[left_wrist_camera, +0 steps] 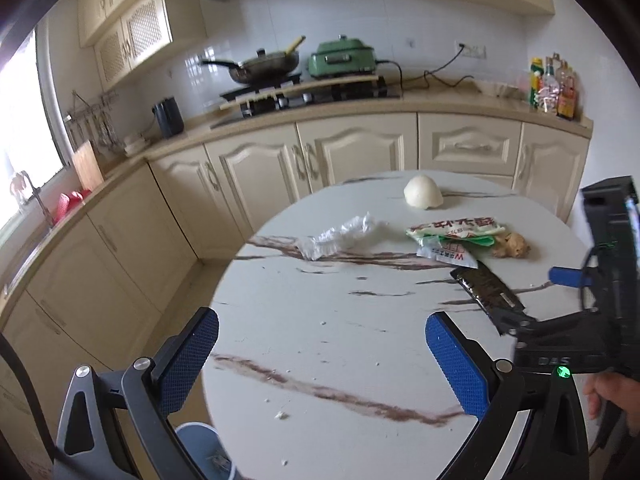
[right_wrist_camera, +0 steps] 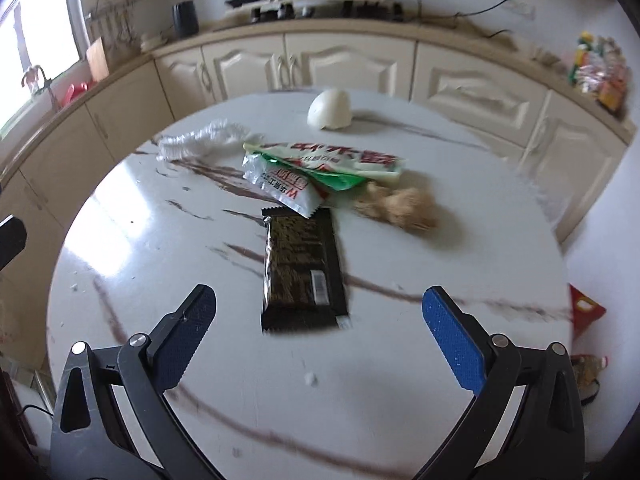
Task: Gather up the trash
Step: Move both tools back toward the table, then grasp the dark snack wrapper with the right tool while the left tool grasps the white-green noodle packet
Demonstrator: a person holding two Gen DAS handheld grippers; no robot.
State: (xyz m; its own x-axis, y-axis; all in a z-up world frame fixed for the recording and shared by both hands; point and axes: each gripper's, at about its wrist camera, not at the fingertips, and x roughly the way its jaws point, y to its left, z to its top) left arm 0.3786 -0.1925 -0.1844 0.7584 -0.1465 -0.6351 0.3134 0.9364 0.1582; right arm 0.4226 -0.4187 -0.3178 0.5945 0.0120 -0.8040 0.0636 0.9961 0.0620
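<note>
A: Step status?
B: Approach. The right gripper (right_wrist_camera: 318,322) is spread wide and empty, straddling the black wrapper (right_wrist_camera: 302,270) flat on the table (right_wrist_camera: 120,220).
A: Next?
B: Lower, then close on it. The left gripper (left_wrist_camera: 322,350) is also wide, empty.

We are in a home kitchen. Cream cabinets (left_wrist_camera: 356,152) with arched panel doors run beneath a long beige worktop (left_wrist_camera: 460,100), and more cupboards (left_wrist_camera: 132,36) with lattice fronts hang above. On the gas hob (left_wrist_camera: 304,94) we see a dark wok (left_wrist_camera: 264,66) holding a utensil, and beside it a green electric cooker (left_wrist_camera: 342,60). Sauce bottles (left_wrist_camera: 554,86) cluster at the far right. A tap (left_wrist_camera: 34,192) stands by the bright window (left_wrist_camera: 24,136), and white tiles (left_wrist_camera: 420,36) cover the wall.
</note>
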